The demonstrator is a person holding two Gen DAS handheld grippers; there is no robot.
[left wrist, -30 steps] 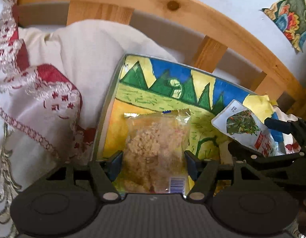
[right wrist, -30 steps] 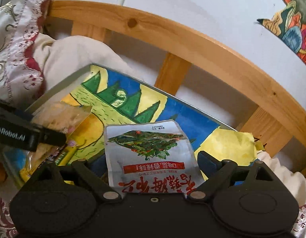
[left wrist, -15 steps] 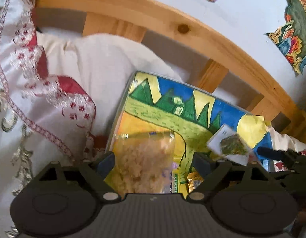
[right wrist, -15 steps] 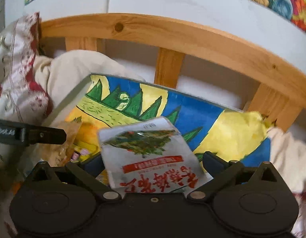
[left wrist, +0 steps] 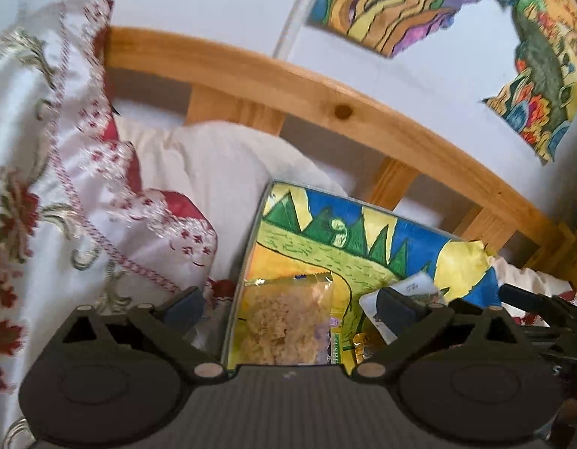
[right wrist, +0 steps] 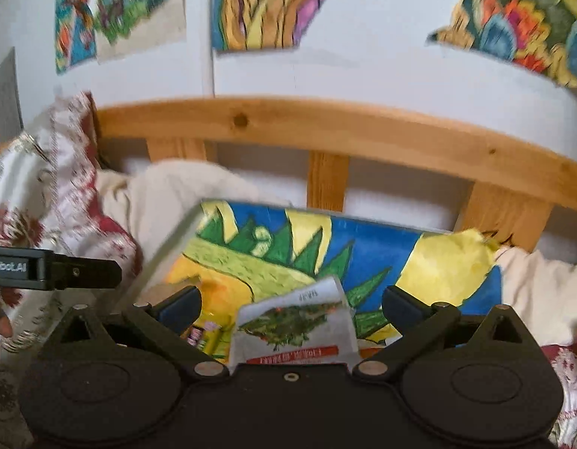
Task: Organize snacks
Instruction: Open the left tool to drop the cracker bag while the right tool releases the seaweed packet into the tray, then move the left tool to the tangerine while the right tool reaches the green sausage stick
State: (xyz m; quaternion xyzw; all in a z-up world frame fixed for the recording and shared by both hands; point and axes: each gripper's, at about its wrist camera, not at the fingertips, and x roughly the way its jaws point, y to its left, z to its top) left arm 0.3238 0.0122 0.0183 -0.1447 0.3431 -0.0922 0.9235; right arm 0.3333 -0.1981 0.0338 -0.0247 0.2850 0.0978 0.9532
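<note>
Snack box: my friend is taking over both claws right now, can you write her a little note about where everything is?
Left claw: open, holding nothing; its jaws have just been opening over the clear crumbly snack bag.
Right claw: open, empty, above the white snack packet.
Both snacks lie in the painted box on the bed.
Done: these two dropped in.
Left: any other snacks; none visible outside the box here.

left claw (left wrist: 290, 308) has just been opening and its jaws are wide, nothing pinched; clear crumbly snack bag (left wrist: 286, 321) lies below between them in the painted box (left wrist: 325, 239); white packet (left wrist: 415, 286) just beside; wooden headboard (left wrist: 325, 101) behind
</note>
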